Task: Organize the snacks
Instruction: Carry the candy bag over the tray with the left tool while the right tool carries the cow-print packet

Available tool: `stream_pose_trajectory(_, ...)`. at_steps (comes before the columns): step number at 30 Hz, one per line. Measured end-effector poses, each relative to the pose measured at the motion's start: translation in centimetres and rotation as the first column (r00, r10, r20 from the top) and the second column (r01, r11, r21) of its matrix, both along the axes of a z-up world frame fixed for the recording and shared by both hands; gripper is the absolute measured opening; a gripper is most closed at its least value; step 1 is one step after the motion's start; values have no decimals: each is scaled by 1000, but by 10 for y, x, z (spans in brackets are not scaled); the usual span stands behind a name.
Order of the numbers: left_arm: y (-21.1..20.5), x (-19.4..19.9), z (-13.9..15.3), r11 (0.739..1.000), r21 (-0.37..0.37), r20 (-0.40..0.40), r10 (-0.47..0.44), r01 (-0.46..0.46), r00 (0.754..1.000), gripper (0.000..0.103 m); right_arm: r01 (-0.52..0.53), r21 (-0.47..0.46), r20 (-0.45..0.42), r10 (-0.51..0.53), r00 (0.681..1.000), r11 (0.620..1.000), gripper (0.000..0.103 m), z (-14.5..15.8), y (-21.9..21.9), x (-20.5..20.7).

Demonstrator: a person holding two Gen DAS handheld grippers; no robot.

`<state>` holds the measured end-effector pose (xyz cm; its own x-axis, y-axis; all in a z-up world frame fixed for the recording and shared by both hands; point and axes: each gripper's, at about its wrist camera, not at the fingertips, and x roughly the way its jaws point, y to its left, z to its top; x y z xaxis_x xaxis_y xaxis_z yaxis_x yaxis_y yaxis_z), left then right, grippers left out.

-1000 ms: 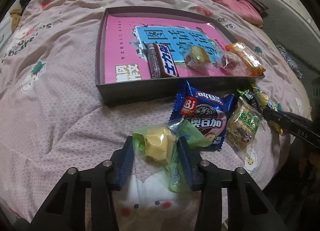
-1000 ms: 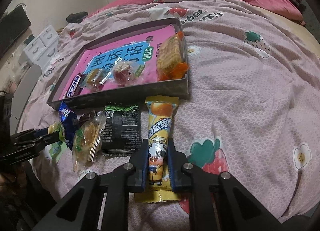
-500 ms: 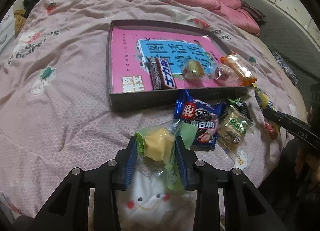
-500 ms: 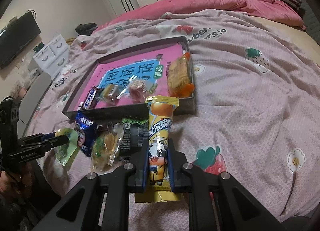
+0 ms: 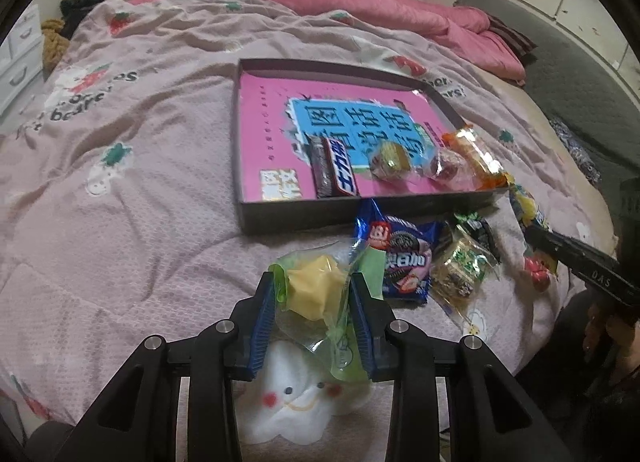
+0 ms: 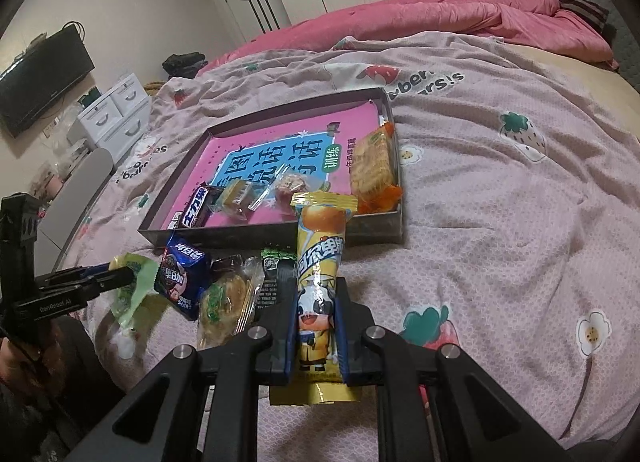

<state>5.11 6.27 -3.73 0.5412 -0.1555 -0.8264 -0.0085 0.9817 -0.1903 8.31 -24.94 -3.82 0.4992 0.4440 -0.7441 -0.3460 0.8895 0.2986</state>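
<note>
Left wrist: tray holds chocolate bar, wrapped cakes, crackers

You hold a green-wrapped yellow cake left and a yellow stick pack right; three packets lie near the tray, four snacks inside.

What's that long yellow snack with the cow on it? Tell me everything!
The yellow snack stick is a long, glossy wrapper, crimped at both ends, with a cartoon cow, blue letters and an orange picture near its top. The right gripper is shut on its lower part, holding it pointing toward the box of snacks.
</note>
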Motion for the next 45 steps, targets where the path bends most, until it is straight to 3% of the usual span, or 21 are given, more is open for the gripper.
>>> stream_pose_trajectory(10, 5, -2, 20, 999, -12, 64, 39, -39, 997, 37, 6, 31, 47, -8, 999, 999, 16, 11, -2, 0)
stream_pose_trajectory(14, -4, -6, 35, 998, 46, 125, 35, -41, 992, 37, 0, 28, 82, -2, 997, 1000, 16, 17, 0, -2)
stream_pose_trajectory(17, -8, -6, 42, 998, 47, 146, 33, -40, 989, 37, -12, 35, 103, 8, 995, 999, 16, 22, 3, -3)
stream_pose_trajectory(45, -36, 44, 56, 999, 34, 175, 16, -23, 984, 37, -10, 112, 163, -8, 987, 994, 16, 35, -6, 11)
